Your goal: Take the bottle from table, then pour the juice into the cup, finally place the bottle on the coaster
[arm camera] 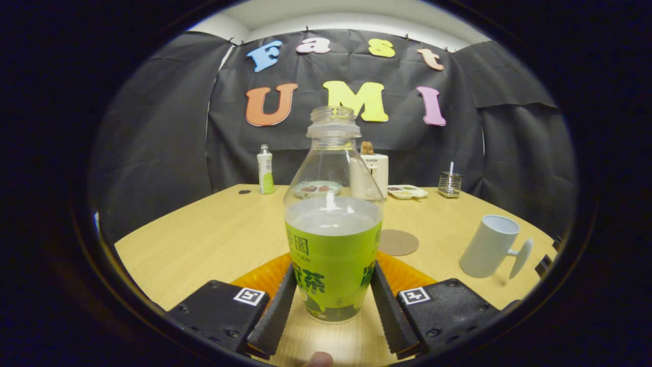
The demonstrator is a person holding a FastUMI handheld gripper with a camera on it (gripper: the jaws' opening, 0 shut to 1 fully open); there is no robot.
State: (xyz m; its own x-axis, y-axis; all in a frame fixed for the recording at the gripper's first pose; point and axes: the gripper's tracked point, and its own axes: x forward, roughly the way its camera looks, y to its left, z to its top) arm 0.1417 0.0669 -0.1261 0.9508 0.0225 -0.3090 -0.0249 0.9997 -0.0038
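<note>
A clear plastic bottle (332, 244) with a green label stands upright between my fingers, uncapped and about half full of pale liquid. My gripper (332, 300) is shut on the bottle, with both fingers pressing on the label's lower sides. Whether its base rests on the wooden table (204, 239) or hangs just above it, I cannot tell. A round brown coaster (398, 242) lies on the table just beyond the bottle, slightly right. Further right, a white cup (489, 247) stands with its handle pointing away from the bottle.
Along the table's far edge stand a small white bottle (265, 176), a white appliance (376, 173), a shallow compartment tray (406, 191) and a metal mesh holder (450, 184). A dish (317, 188) shows through the bottle. A fingertip (319, 359) shows behind the fingers.
</note>
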